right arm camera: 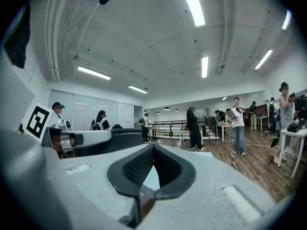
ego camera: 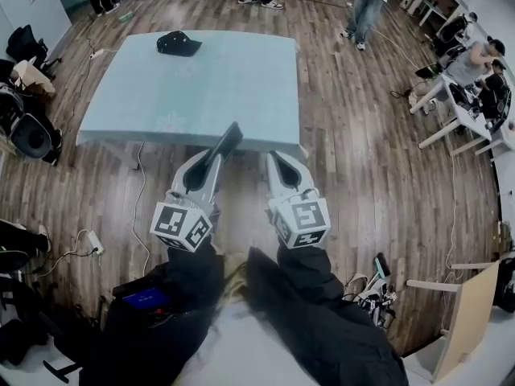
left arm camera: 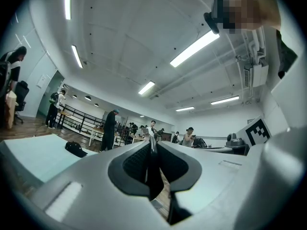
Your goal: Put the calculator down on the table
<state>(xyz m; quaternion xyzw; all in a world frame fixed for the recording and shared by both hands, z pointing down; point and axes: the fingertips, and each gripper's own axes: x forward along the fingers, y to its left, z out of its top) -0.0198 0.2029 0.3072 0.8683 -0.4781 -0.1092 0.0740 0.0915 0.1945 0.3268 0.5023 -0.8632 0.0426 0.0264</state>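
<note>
- Nearest, the person's dark sleeves (ego camera: 310, 296) are running out to the two grippers, which are sitting side by side over the wooden floor (ego camera: 378, 175), just short of the table's near edge.
- The left gripper (ego camera: 211, 167) is clamping the calculator (ego camera: 228, 142); its own view is showing a thin dark slab, edge-on, pinched between the pads.
- The calculator is sticking out beyond the jaws, up and to the right in the head view, with its far tip over the table's near edge; it is in the air and not resting on anything.
- The right gripper (ego camera: 278, 161) is carrying nothing; its jaw tips are meeting, with only table and floor showing through the gap behind them.
- Further off, the table (ego camera: 241, 95) is wearing a pale blue cloth, mostly bare; a black cap (ego camera: 179, 43) is lying at its far left, well apart from the grippers.
- Farthest, people are standing around desks at the room's far side.
- Judged from its look, the calculator is likely light and stiff, with a smooth plastic casing that could slip; it is being held by one end, so the free length is acting as a lever on the grip.
- A hold across the thin casing near an end, away from any screen or keys, seems soundest; laying the free end on the cloth first and then letting go should avoid a drop.
</note>
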